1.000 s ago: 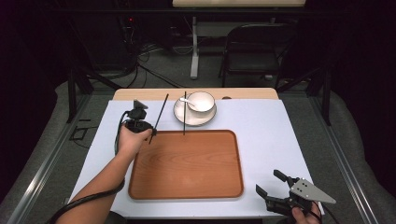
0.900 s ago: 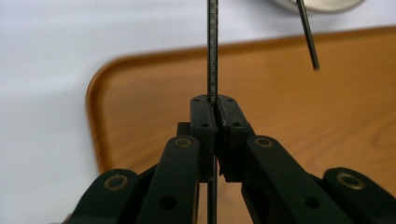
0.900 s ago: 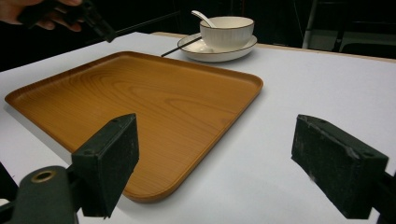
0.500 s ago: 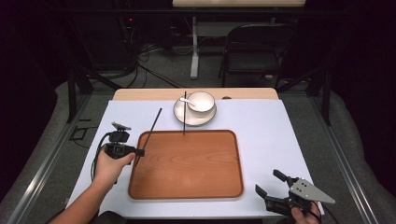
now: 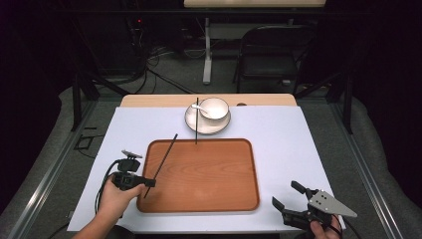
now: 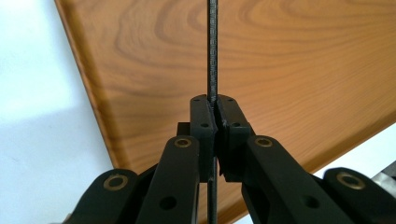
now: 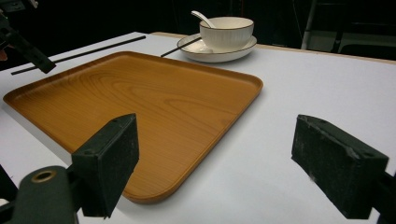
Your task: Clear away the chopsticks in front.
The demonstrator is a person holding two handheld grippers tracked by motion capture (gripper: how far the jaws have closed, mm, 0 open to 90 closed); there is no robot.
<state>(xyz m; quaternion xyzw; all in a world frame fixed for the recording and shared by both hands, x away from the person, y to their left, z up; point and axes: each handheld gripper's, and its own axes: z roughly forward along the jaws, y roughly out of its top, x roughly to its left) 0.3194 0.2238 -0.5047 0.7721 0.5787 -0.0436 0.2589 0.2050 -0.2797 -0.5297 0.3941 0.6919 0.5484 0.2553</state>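
Over tray's left edge: thin black stick (image 5: 164, 158), clamped near its lower end, slanting up and away toward the far right, above the wood
Stick in left gripper view: runs straight up from between the pads (image 6: 213, 56), wood grain behind it, short tail poking out below the pads
Left gripper (image 5: 148, 183): jaws closed tight on the stick, sits just left of the tray's near-left part, pointing right; hand (image 5: 115, 198) behind it, cable looping on the left
Tray (image 5: 234, 204): wooden, rounded corners, centre of the white table, bare inside
Second stick (image 5: 197, 121): black, lies straight near-to-far, near tip over the tray's far rim, far part across the plate
Plate (image 5: 191, 122): white, just beyond the tray's far edge, carries the bowl
Bowl (image 5: 215, 108): white, ribbed, upright on the plate
Spoon (image 5: 200, 107): white, in the bowl, handle leaning left
Right gripper (image 5: 287, 195): jaws wide open, nothing between them, at the near right corner of the table, well apart from the tray; right gripper view has pads either side with tray and bare table between
Table (image 5: 293, 139): white top, wooden strip along the far edge
Chair (image 5: 271, 59): dark, on the floor beyond the table
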